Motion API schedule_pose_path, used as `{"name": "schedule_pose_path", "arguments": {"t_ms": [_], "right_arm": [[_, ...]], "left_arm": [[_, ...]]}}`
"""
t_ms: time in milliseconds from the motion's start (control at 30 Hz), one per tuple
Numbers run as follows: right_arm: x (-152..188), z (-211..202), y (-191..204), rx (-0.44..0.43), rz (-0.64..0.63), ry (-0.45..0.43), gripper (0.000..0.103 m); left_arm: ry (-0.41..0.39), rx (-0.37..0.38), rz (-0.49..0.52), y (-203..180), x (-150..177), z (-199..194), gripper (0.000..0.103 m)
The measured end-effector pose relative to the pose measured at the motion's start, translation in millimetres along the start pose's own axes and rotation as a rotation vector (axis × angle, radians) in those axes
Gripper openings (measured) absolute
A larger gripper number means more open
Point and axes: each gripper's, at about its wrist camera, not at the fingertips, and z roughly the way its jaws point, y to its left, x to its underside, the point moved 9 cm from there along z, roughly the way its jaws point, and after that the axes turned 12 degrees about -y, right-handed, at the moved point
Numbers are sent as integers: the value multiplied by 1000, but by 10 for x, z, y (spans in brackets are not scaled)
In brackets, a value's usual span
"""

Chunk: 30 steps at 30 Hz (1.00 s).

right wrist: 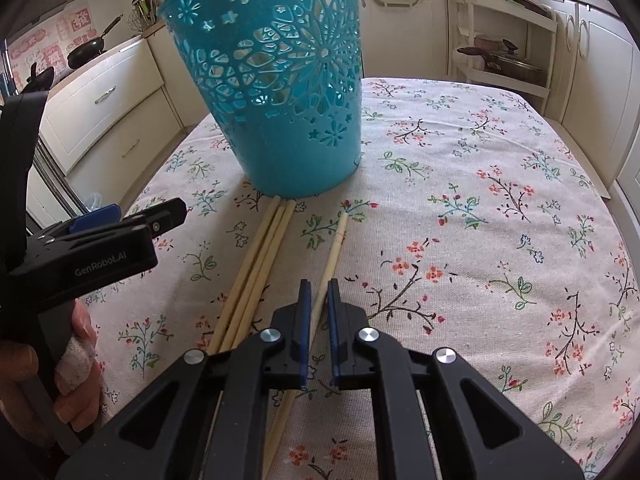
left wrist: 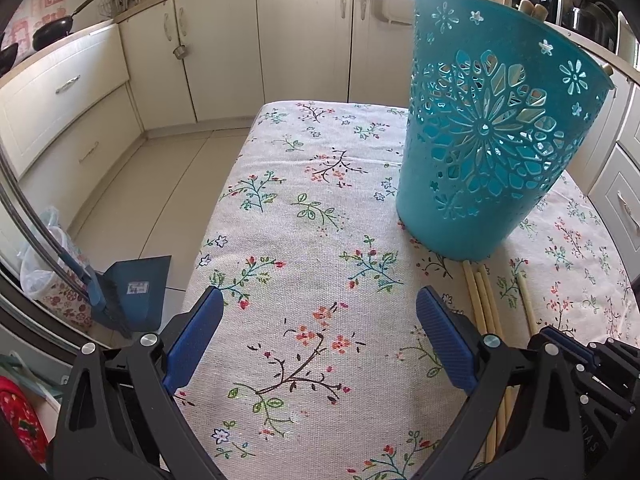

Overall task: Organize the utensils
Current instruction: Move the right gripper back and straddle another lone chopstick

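A teal cut-out basket [left wrist: 492,140] [right wrist: 280,80] stands upright on the flowered tablecloth [right wrist: 480,220], with wooden handle ends [left wrist: 532,10] showing above its rim. Three pale chopsticks [right wrist: 260,264] [left wrist: 482,300] lie side by side in front of it. A single chopstick [right wrist: 336,244] [left wrist: 526,300] lies just right of them. It runs between the blue pads of my right gripper [right wrist: 319,284], which is shut on it low over the cloth. My left gripper [left wrist: 320,296] stands open over bare cloth, left of the chopsticks, with nothing between its fingers.
Cream cabinets ring the table. A blue dustpan and brush [left wrist: 136,292] stand on the floor off the table's left edge. A white rack holding a lidded pot [right wrist: 508,64] stands beyond the far right corner. A person's hand [right wrist: 76,360] holds the left gripper.
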Motion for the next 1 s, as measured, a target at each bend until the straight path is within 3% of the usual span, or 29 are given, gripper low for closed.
{"name": "schedule_pose_path", "arguments": {"t_ms": [1000], "right_arm": [[-15, 9, -82, -50, 52, 4, 9]], "left_arm": [[34, -1, 22, -46, 31, 63, 93]]}}
